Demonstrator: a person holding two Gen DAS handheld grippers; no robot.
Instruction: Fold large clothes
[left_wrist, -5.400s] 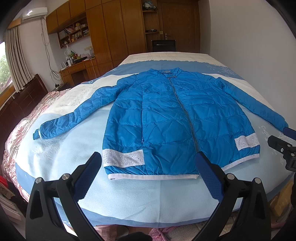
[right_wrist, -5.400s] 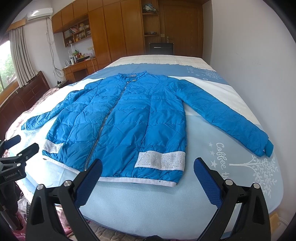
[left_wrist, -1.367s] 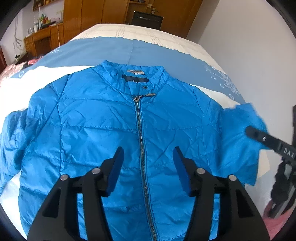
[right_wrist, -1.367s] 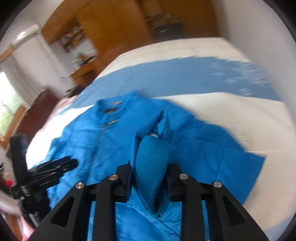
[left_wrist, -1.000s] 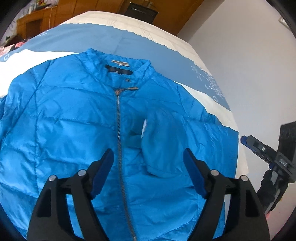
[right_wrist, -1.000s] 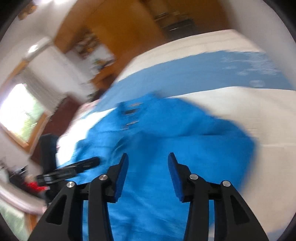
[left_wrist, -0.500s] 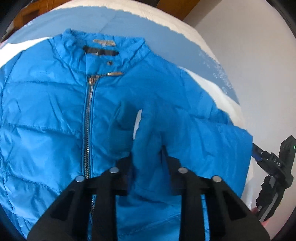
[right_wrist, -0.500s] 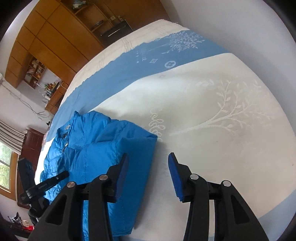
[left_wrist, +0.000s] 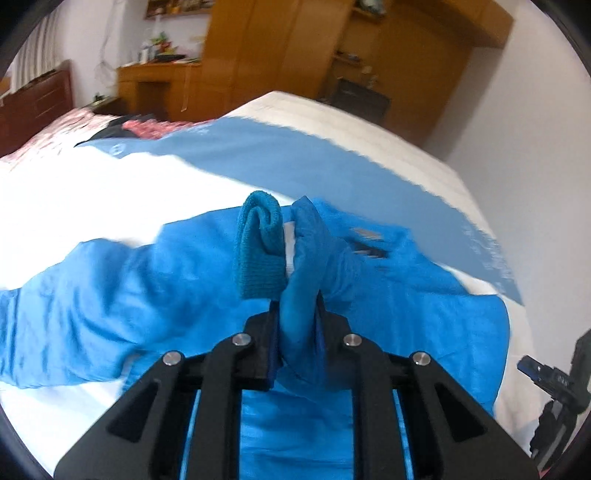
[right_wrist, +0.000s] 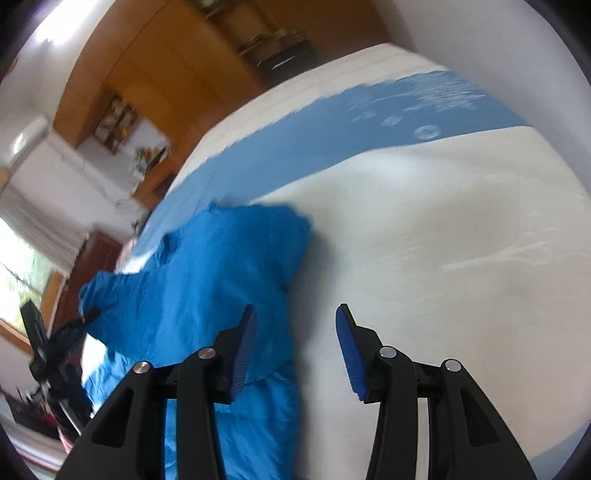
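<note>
- The jacket (left_wrist: 369, 314) is lying on the bed (left_wrist: 129, 192), its body spread over the white part of the cover just below the blue band (left_wrist: 295, 155).
- The left gripper (left_wrist: 297, 325) is pinching a sleeve (left_wrist: 299, 266) over the middle of the jacket; its jaws have just been closing, and the fabric is bunching up between the pads.
- The knit cuff (left_wrist: 258, 243) is standing up just above the pinch, folding over on itself.
- The right gripper (right_wrist: 293, 347) is hanging over the jacket's right edge with its jaws parted and nothing between them; its left finger (right_wrist: 242, 343) is over the blue fabric, its right one over the bare cover.
- In the right wrist view that edge of the jacket (right_wrist: 229, 288) is showing straight and doubled over, so I am judging the right sleeve as already brought in across the body.
- In the left wrist view another sleeve (left_wrist: 66, 306) is trailing out to the jacket's left across the cover, still unfolded.
- I am reading the fold as at an early stage: one side turned in, the gripped sleeve still needing to be laid flat.
- Left to do, as far as I can judge: bringing in the left sleeve and side, then doubling the body from hem to collar.
- The hem is not showing in either view, so I cannot tell how it is lying.
</note>
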